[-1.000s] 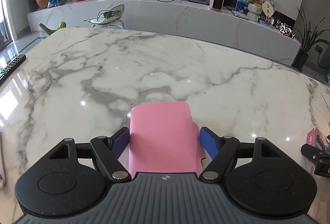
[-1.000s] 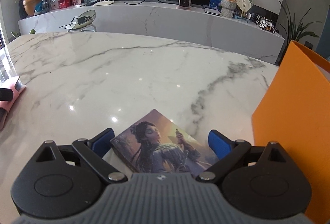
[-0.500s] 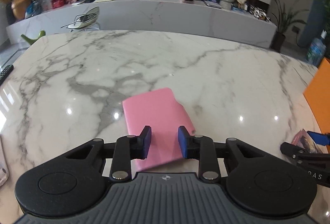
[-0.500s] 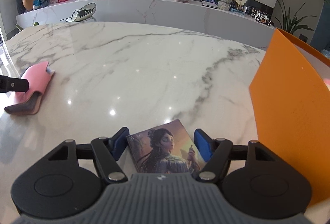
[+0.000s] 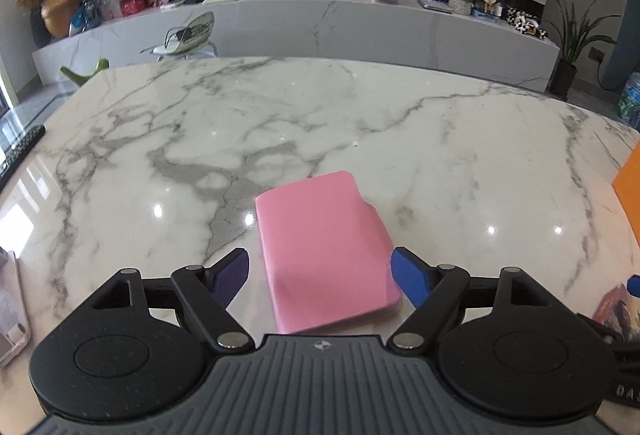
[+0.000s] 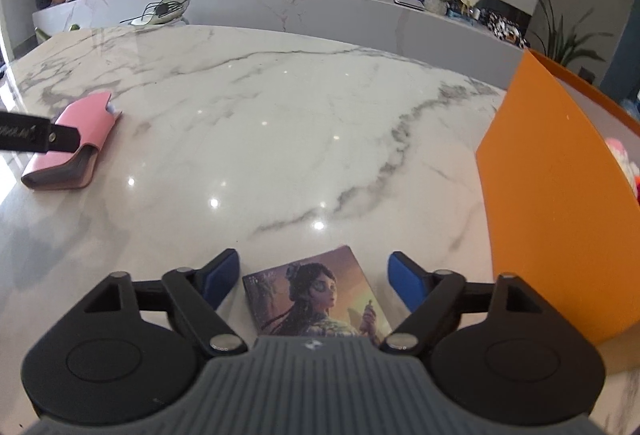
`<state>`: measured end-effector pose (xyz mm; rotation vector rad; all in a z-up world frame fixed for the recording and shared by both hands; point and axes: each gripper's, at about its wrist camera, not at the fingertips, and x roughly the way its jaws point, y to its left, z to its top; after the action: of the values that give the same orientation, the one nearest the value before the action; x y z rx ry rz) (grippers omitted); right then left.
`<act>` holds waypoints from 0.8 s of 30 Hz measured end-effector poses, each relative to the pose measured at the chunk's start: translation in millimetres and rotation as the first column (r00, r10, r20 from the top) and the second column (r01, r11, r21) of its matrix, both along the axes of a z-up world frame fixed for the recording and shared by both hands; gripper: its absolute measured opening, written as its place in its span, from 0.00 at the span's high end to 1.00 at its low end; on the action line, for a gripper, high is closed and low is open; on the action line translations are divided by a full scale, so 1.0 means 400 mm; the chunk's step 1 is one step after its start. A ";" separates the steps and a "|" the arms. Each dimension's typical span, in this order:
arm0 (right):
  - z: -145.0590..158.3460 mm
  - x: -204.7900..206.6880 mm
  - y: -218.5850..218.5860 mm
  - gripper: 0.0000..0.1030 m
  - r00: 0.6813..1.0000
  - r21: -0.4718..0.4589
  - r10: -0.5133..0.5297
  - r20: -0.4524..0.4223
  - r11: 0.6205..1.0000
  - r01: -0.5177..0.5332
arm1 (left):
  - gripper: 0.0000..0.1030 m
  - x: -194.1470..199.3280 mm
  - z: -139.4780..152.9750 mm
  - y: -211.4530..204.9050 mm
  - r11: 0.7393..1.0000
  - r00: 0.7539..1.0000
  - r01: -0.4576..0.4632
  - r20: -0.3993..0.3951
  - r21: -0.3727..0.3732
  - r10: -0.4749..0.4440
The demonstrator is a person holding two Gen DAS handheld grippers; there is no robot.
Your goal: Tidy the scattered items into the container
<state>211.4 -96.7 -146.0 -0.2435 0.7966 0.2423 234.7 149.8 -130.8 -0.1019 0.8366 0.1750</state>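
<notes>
Since half a second ago the left hand-held gripper [image 5: 320,275] has swung its jaws from nearly shut to wide apart, and the pink wallet [image 5: 326,251] now lies between the blue pads [image 5: 408,281] with a gap on each side, flat on the marble counter [image 5: 280,123]. The right hand-held gripper [image 6: 314,279] has also just been opening, having narrowed a moment before; the illustrated card box [image 6: 320,293] sits between its fingers, untouched, one pad just beside its left edge and the other standing clear on the right.

So neither item is held: both lie on the counter with spread jaws framing them. From the right wrist view the wallet lies well to the left (its flap end raised a little, with something pale showing at the mouth), while the orange container [image 6: 552,203] stands close on the right, just beside the card box. Something pink and fluffy shows inside it, too cut off to name.

By my reading both pickups have yet to be made. The re-opening looks like re-aiming, and each gripper needs to close squarely on its item before lifting it towards the container.
</notes>
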 end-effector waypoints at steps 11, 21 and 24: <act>-0.022 0.037 -0.046 0.12 1.000 0.113 -0.021 -0.016 0.993 0.023 | 0.06 0.033 -0.056 -0.037 0.999 0.999 0.029 -0.023 0.030 -0.028; -0.002 -0.016 0.026 0.78 0.998 0.063 0.059 0.036 0.996 -0.061 | 0.09 -0.018 -0.043 -0.060 0.995 0.994 0.097 -0.043 -0.018 -0.098; 0.006 -0.023 0.015 0.78 0.999 0.073 0.037 0.019 0.997 -0.038 | 0.09 -0.060 -0.042 -0.079 0.990 0.989 0.141 -0.053 -0.013 -0.141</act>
<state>202.1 -90.6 -143.8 -0.1912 0.7650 0.3038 210.8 118.1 -147.6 -0.0469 0.8955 0.0407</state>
